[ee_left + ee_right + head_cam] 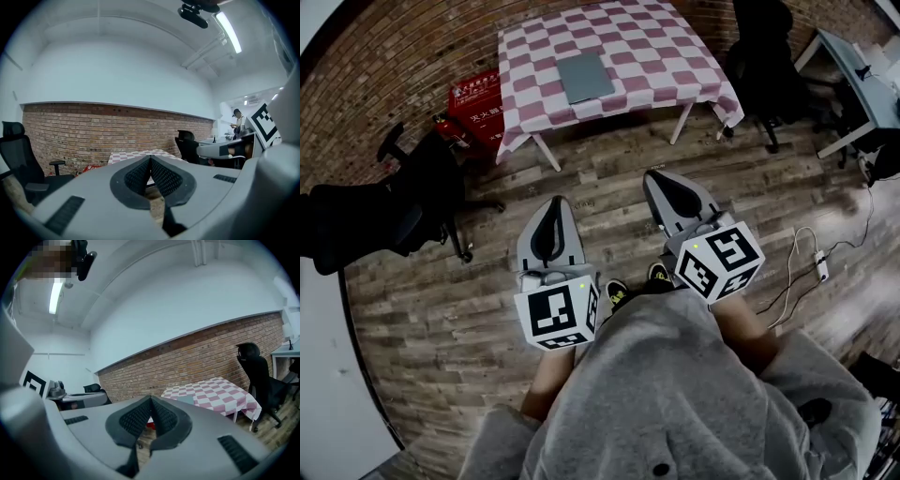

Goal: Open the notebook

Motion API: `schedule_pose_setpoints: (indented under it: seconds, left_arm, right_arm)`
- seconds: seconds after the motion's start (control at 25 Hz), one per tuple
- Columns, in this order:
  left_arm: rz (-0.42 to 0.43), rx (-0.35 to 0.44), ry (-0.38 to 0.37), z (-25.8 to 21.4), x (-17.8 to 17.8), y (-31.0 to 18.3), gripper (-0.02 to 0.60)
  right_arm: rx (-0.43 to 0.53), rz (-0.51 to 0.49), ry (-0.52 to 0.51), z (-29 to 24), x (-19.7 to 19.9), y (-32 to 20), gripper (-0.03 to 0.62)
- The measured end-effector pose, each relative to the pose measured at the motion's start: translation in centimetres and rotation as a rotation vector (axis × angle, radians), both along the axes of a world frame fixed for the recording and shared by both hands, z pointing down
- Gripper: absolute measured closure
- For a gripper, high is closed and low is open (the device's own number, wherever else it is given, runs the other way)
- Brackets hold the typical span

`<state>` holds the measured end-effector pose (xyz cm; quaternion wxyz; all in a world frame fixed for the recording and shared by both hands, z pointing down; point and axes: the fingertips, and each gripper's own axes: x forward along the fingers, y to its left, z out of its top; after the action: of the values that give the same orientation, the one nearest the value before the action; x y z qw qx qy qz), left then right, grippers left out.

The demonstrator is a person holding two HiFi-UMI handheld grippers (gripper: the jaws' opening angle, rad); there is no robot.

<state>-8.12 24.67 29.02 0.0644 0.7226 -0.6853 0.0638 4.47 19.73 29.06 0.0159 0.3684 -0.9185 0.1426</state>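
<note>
Left gripper (557,202) and right gripper (653,176) closed on nothing; notebook (586,77) lies shut on the table (666,52) beside red boxes (478,108)

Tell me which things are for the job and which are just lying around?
For the job: closed grey notebook, checkered table, left gripper, right gripper, both shut.
Just lying about: red boxes, black office chairs, power strip.
</note>
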Motion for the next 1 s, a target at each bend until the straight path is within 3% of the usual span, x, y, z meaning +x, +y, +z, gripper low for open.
schedule_pose_setpoints:
  seconds: [1.0]
  left_arm:
    - [0.015,0.021,-0.001,0.3,-2.6,-0.6,0.575]
  right_arm:
    - [0.016,0.015,-0.04,-0.3,-2.9,-1.3,0.569]
